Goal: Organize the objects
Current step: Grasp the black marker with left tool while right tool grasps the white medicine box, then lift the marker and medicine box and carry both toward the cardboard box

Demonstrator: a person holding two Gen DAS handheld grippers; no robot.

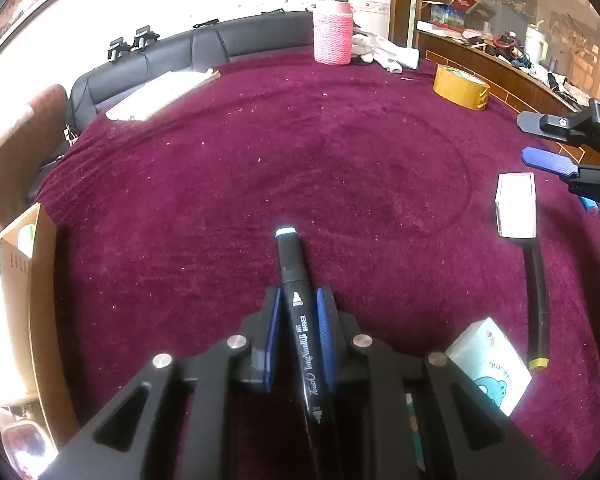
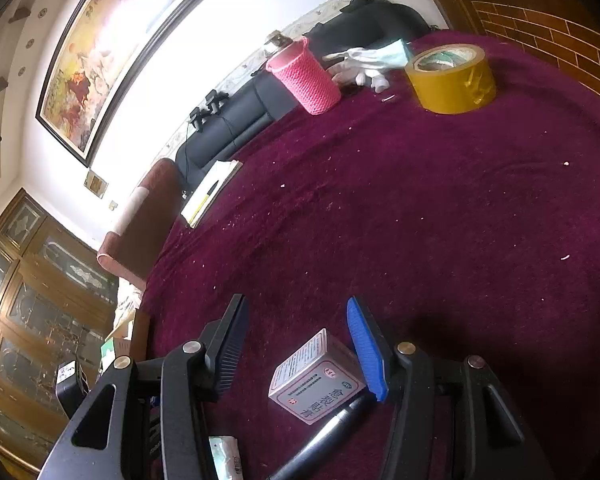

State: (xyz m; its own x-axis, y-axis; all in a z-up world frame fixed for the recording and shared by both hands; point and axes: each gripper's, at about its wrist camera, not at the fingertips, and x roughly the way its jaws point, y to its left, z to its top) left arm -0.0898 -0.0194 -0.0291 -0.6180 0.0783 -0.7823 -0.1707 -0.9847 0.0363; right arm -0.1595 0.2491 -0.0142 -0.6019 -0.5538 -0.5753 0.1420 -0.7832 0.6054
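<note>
My left gripper (image 1: 299, 295) is shut on a black art marker (image 1: 290, 258), whose white-capped end sticks out forward over the maroon tablecloth (image 1: 300, 160). My right gripper (image 2: 296, 304) stands open above a small white box with red print (image 2: 316, 376); the box lies on the cloth close to the blue right pad (image 2: 366, 346) and well clear of the left pad. In the left wrist view the right gripper (image 1: 523, 138) enters from the right edge, just beyond the same white box (image 1: 516, 204). A second black marker with a yellow end (image 1: 538, 300) lies beside that box.
A pale pack with a blue bear (image 1: 488, 364) lies at the near right. At the far side stand a yellow tape roll (image 1: 460, 88), a pink knitted bottle (image 1: 332, 36) and white gloves (image 1: 384, 54). Papers (image 1: 160, 96) lie far left; a cardboard box (image 1: 24, 280) stands off the left edge.
</note>
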